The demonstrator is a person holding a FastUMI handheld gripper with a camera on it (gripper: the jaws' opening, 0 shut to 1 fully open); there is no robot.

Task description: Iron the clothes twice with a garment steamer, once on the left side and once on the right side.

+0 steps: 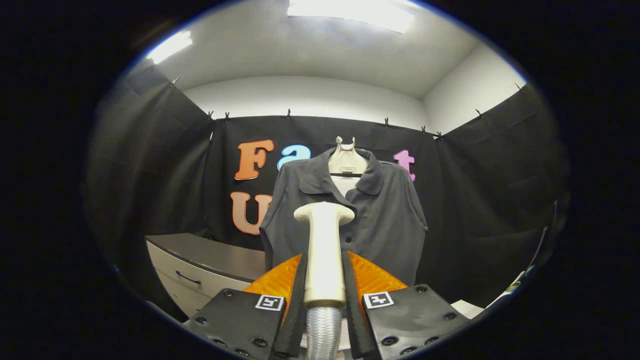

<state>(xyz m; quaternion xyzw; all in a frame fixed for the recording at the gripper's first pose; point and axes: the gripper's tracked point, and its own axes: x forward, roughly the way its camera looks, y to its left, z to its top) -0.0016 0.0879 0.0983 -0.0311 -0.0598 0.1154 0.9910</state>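
Gripper [324, 280] clamped on steamer [324, 250] handle, upright; shirt [380, 220] hangs just beyond, centre frame, head short of cloth.

The shirt [370, 220] on the hanger [346, 159] is dark grey all over, with no pattern; the hanger is cream; the steamer [324, 250] held between the fingers of the gripper [324, 280] is cream too, and its ribbed hose [324, 327] is shiny silver-grey; the cabinet [200, 272] has a dark grey top, pale grey fronts and a black handle; the wall and ceiling are white.
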